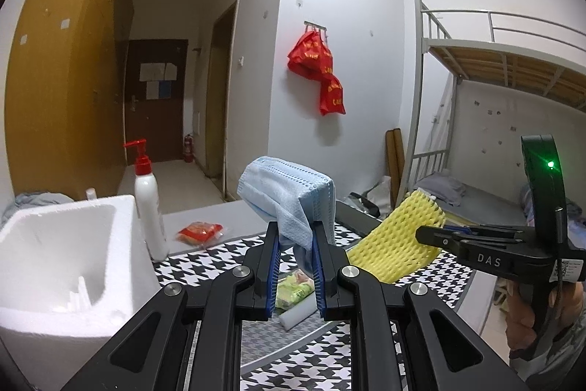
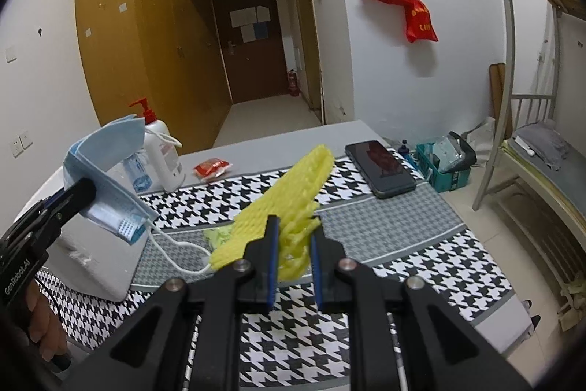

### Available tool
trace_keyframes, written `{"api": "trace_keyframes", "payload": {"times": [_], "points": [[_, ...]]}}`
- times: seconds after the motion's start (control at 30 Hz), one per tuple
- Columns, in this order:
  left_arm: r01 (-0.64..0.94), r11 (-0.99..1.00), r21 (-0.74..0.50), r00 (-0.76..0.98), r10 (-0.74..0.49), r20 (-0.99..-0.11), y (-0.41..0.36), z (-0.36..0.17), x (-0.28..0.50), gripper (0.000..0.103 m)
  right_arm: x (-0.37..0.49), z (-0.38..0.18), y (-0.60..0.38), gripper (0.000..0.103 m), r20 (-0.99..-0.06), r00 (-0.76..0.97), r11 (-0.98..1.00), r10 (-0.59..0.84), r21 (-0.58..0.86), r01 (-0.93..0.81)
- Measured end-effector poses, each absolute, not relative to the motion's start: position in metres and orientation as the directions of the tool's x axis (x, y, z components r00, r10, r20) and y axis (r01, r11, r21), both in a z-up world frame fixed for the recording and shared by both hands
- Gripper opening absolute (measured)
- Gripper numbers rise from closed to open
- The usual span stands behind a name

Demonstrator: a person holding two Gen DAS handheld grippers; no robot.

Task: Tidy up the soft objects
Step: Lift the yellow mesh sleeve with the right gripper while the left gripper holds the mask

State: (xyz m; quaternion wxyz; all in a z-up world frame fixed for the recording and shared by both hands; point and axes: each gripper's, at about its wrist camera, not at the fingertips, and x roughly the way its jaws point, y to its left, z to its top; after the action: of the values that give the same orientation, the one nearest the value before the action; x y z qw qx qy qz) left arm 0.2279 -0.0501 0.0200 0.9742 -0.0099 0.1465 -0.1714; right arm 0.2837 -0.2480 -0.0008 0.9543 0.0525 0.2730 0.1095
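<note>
Masks (image 1: 289, 187), a blue stack, sit clamped in left gripper (image 1: 296, 246) above houndstooth cloth (image 2: 366, 281), near foam box (image 1: 55, 255). Yellow foam net (image 2: 282, 204) pinched in right gripper (image 2: 295, 237), also lifted. Phone (image 2: 381, 167) lies on cloth.

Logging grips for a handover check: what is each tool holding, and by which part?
The left tool pinches the blue face masks at their lower edge. The right tool grips the yellow foam net at its frayed near end.
</note>
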Motion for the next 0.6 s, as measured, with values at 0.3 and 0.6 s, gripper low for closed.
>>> {"api": "trace_keyframes", "payload": {"times": [0.3,0.6], "points": [[0.285,0.958,-0.042,0.922,-0.286,-0.263,-0.038,0.033,0.219,0.017,0.280,0.013,-0.231,0.019,-0.478,0.838,0.964,0.265,0.153,-0.217],[0.264,0.964,-0.029,0.936,-0.263,-0.234,-0.023,0.045,0.208,0.017,0.274,0.025,-0.218,0.019,-0.436,0.851,0.956,0.292,0.166,-0.243]]}}
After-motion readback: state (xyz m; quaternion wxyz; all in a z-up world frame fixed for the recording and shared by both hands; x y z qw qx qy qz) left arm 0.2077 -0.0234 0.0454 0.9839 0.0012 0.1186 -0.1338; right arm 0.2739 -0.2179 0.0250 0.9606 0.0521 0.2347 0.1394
